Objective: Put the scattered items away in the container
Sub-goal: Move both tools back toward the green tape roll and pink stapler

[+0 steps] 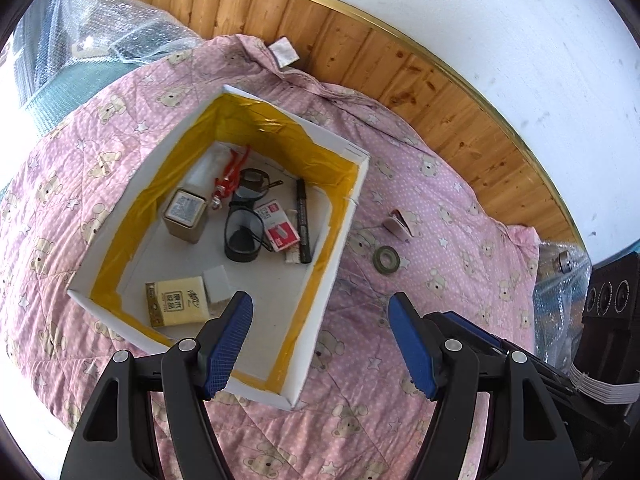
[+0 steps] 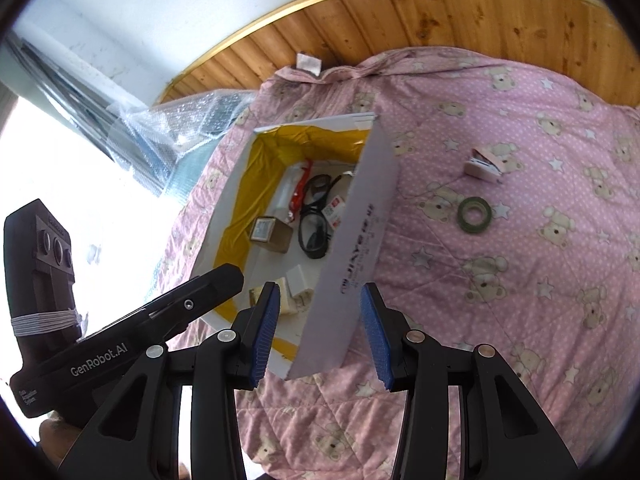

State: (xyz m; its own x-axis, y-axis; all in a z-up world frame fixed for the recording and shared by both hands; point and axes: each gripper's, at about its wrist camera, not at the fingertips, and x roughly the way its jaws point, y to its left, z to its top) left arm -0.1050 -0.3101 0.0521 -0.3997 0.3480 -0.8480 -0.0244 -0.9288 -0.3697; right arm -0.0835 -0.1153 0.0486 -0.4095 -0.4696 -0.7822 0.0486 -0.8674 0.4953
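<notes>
A white box (image 1: 344, 240) (image 2: 360, 216) lined with yellow tape sits on a pink bear-print quilt (image 1: 460, 216) (image 2: 520, 272). Inside lie glasses (image 1: 242, 228) (image 2: 314, 224), a black marker (image 1: 303, 220), a red-and-white packet (image 1: 278, 228), a tin (image 1: 185, 216) (image 2: 272, 234), red pliers (image 1: 228, 178), a yellow tissue pack (image 1: 180, 302) and a white block (image 1: 216, 282). On the quilt right of the box lie a green tape roll (image 1: 387, 260) (image 2: 475, 215) and a small white-and-red box (image 1: 398, 226) (image 2: 484, 166). My left gripper (image 1: 320, 346) hangs open over the box's near right wall. My right gripper (image 2: 320, 330) is open, empty, astride that wall's near end.
A wooden headboard (image 1: 360, 52) (image 2: 440, 4) and white wall lie beyond the quilt. Bubble wrap (image 1: 112, 36) (image 2: 188, 124) is piled at the far left. In the right wrist view the left gripper's body (image 2: 120, 344) fills the lower left. More bubble wrap (image 1: 560, 292) sits at the quilt's right end.
</notes>
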